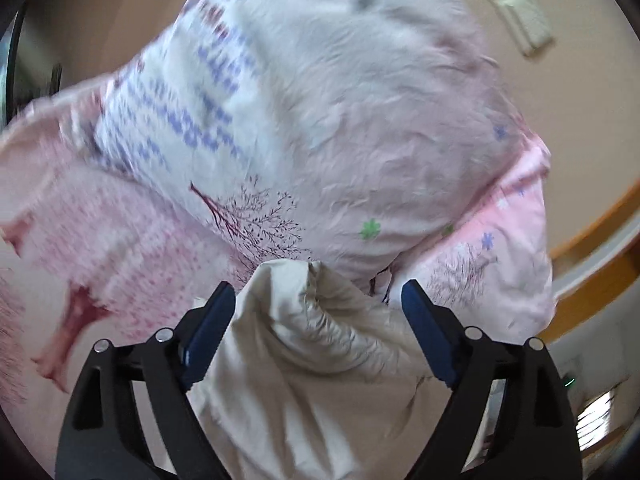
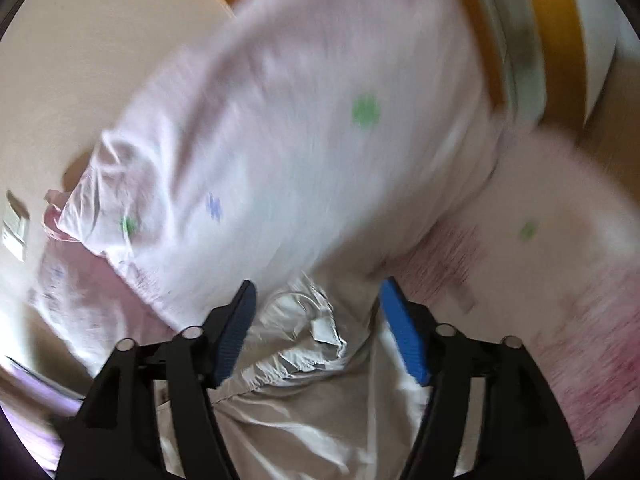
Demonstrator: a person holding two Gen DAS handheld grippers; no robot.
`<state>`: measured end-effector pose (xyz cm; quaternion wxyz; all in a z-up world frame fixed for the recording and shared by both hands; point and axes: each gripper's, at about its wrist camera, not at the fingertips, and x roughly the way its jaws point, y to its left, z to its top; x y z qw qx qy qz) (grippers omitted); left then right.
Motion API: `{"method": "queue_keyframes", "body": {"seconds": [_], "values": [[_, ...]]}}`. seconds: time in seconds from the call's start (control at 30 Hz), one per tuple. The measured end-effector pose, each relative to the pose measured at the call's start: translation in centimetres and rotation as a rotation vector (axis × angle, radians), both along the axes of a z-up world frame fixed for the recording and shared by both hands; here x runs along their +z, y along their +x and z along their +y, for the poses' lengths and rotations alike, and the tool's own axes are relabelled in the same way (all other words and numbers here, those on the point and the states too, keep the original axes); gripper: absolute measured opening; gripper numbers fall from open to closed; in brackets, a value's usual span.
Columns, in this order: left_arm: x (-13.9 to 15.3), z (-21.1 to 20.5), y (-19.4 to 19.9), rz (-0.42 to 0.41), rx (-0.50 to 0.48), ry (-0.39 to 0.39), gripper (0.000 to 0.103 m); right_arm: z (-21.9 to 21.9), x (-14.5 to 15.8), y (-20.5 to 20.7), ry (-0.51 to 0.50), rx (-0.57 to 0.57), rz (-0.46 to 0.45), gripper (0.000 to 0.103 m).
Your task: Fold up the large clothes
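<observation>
A large pink and white cover printed with trees and small flowers hangs lifted in front of me, blurred by motion. It also fills the right wrist view. A bunched cream part of the cloth sits between the blue pads of my left gripper, whose jaws stand wide around it. In the right wrist view a bunched cream fold sits between the blue pads of my right gripper, jaws also spread around it.
A beige wall with a white switch plate stands behind the cloth. A wooden door frame runs at the upper right of the right wrist view. A dark-framed object is at the left edge.
</observation>
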<state>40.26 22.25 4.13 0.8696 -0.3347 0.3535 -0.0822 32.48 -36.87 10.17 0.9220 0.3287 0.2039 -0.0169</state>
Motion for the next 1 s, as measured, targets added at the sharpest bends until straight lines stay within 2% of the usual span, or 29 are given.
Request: {"method": "queue_keyframes", "body": {"seconds": [0.07,0.1,0.17,0.23,0.33,0.43,0.5,0.57,0.63,0.77,0.93,1.0], "values": [[1.0,-1.3,-1.1,-0.029,-0.037,0.092,0.085,1.3,1.0,-1.3,-0.112,-0.005,-0.028,0.069],[1.5,-2.2,-1.8,-0.049,-0.073,0.145,0.085,3.2,1.4,-1.6,-0.210,0.060,-0.030,0.067],[2.0,-4.6,-3.0,-0.079,-0.159,0.233,0.085,6.7,1.1,-1.9,-0.333,0.212,-0.027,0.059],[1.8,-6.5,-4.1,-0.091,-0.229,0.285,0.085,10.1,0.5,-2.0,-0.430,0.318,-0.009,0.052],[1.1,-8.9,-5.0,-0.079,-0.302,0.338,0.085,14.9,-0.7,-2.4,-0.548,0.457,0.010,0.052],[0.1,-10.4,-4.7,-0.056,-0.317,0.414,0.085,17.5,-1.9,-1.6,-0.642,0.487,0.041,0.051],[-0.7,-11.1,-3.9,-0.026,-0.298,0.475,0.085,18.3,-2.7,-0.4,-0.700,0.448,0.098,0.051],[-1.9,-11.4,-2.6,0.026,-0.276,0.507,0.085,18.2,-3.7,1.5,-0.702,0.423,0.187,0.052],[-2.9,-11.5,-1.3,0.066,-0.270,0.504,0.084,17.8,-4.7,3.3,-0.671,0.418,0.251,0.052],[-3.7,-11.6,0.7,0.097,-0.232,0.524,0.083,16.9,-5.9,5.9,-0.596,0.408,0.351,0.055],[-3.9,-11.9,2.4,0.158,-0.216,0.510,0.080,17.2,-6.3,7.3,-0.577,0.398,0.418,0.056],[-3.5,-11.5,1.6,0.148,-0.221,0.482,0.076,17.1,-5.9,6.5,-0.572,0.406,0.390,0.054]]}}
